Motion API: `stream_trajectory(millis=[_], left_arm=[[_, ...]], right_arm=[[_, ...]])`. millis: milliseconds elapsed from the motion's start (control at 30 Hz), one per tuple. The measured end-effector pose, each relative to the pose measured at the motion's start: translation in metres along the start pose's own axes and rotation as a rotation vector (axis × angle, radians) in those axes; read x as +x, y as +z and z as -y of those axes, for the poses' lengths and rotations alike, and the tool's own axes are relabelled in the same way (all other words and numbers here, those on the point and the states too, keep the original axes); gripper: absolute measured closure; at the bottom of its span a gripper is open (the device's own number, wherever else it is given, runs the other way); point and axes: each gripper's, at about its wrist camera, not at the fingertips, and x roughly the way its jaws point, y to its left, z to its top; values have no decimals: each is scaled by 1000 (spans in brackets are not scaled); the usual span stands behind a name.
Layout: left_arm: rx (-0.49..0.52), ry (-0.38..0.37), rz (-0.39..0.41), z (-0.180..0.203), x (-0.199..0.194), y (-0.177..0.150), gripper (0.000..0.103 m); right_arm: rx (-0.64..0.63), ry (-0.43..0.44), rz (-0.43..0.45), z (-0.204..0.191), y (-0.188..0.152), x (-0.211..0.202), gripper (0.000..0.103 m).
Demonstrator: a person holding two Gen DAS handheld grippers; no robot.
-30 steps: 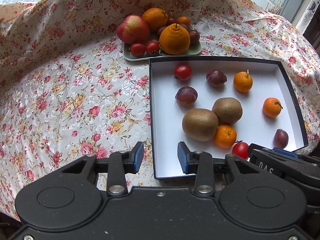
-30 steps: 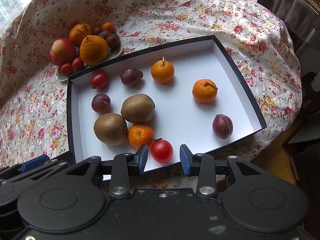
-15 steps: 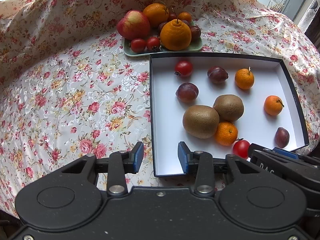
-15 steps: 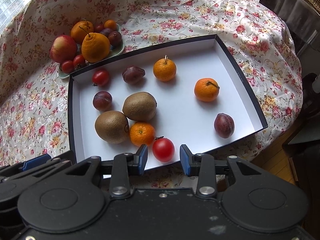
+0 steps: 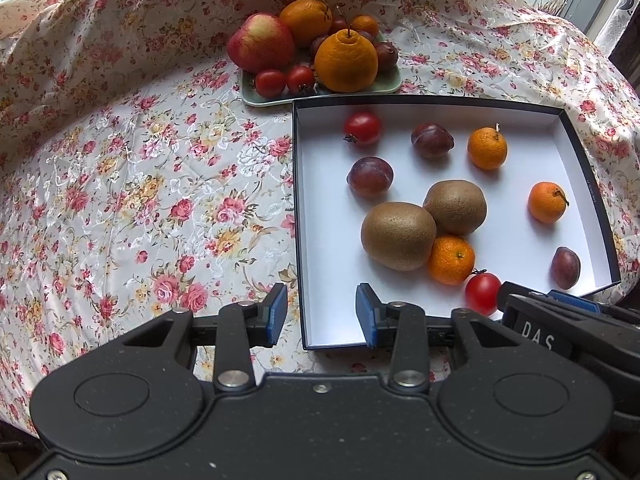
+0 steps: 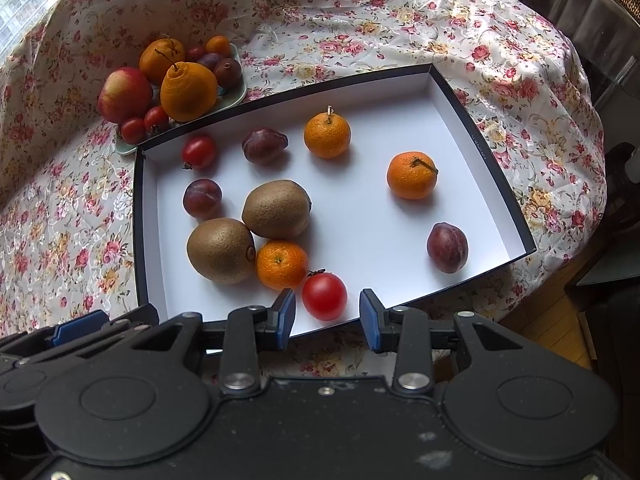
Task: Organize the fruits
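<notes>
A dark-rimmed white box [image 5: 298, 208] [image 6: 476, 136] holds two kiwis [image 5: 398, 236] [image 6: 276, 208], three mandarins, three plums and two tomatoes. A green plate [image 5: 390, 82] [image 6: 236, 96] behind it carries an apple [image 5: 260, 42], large oranges [image 5: 346, 60], tomatoes and plums. My left gripper [image 5: 322, 316] is open and empty over the box's near left corner. My right gripper [image 6: 327, 320] is open at the box's near edge, with a red tomato [image 6: 324, 295] [image 5: 482, 293] just beyond the gap between its fingers.
A floral cloth [image 5: 140, 184] covers the round table and rises at the back. The table edge drops off at the right, with wooden floor and dark furniture [image 6: 616, 240] beyond. The right gripper's body shows in the left wrist view [image 5: 560, 328].
Both grippers have moved slightly forward toward the box and plate. The tomato sits closer to the right gripper's fingers. No fruit has moved.
</notes>
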Motion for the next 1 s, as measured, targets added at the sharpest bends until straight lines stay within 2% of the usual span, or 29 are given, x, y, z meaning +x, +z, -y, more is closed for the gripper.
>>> stream_trajectory(millis=[1000], left_arm=[[1, -1, -8, 0, 4, -1, 55]], right_arm=[[1, -1, -10, 2, 0, 1, 64]])
